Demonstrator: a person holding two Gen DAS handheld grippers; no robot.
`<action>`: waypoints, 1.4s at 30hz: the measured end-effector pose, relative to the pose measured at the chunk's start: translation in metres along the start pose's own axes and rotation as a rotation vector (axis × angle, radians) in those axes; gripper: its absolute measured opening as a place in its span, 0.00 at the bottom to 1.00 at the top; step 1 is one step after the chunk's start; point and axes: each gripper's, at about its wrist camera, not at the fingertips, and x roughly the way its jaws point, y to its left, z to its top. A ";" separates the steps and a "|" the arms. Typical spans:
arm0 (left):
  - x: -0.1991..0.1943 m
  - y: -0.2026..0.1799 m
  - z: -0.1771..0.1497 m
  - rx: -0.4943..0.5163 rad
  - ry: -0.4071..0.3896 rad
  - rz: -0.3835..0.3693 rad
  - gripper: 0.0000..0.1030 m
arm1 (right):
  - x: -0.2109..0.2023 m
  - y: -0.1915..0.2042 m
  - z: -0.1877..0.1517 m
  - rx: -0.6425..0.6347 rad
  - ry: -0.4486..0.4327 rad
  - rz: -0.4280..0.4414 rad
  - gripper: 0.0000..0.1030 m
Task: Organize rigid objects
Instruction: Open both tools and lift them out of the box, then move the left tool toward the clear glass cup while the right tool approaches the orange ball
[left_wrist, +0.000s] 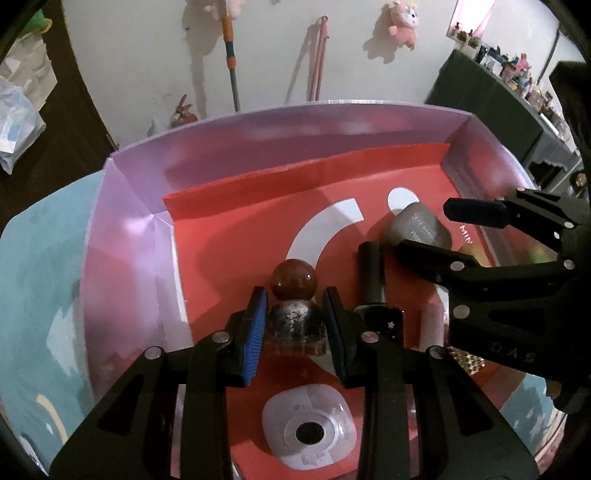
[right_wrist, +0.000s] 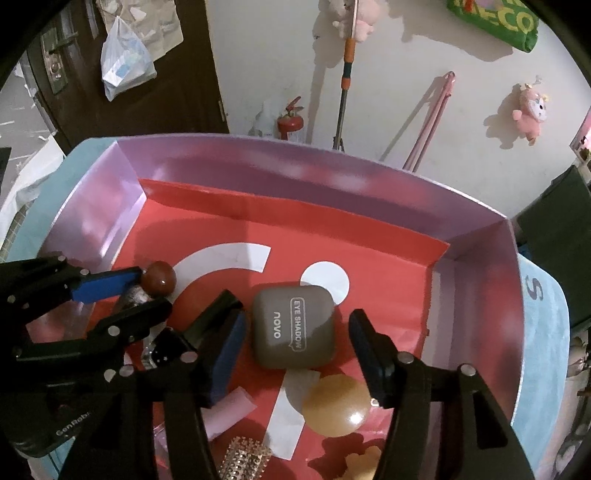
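Note:
A pink-walled box (left_wrist: 140, 206) with a red floor holds several small items. My left gripper (left_wrist: 295, 332) stands around a small bottle with a round brown cap (left_wrist: 294, 280), its pads beside the bottle's dark body; contact is unclear. It also shows in the right wrist view (right_wrist: 122, 295) next to the brown cap (right_wrist: 159, 277). My right gripper (right_wrist: 295, 354) is open over a grey eye shadow case (right_wrist: 293, 326), fingers either side and apart from it. The case shows in the left wrist view (left_wrist: 417, 227) under my right gripper (left_wrist: 436, 232).
A black nail polish bottle (left_wrist: 375, 291), a pale pink tube (left_wrist: 430, 325), a clear round lid (left_wrist: 308, 424), a tan ball (right_wrist: 338, 404) and a studded item (right_wrist: 245, 458) lie on the box floor. The box rests on a light blue surface (left_wrist: 40, 280).

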 end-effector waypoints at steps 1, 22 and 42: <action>-0.002 0.000 -0.001 -0.005 -0.005 0.001 0.29 | -0.002 0.000 0.000 0.002 -0.005 0.003 0.60; -0.173 -0.038 -0.098 -0.023 -0.426 -0.103 0.66 | -0.199 0.003 -0.087 0.062 -0.400 0.056 0.75; -0.196 -0.052 -0.218 -0.091 -0.641 0.055 0.92 | -0.236 0.030 -0.250 0.137 -0.581 -0.031 1.00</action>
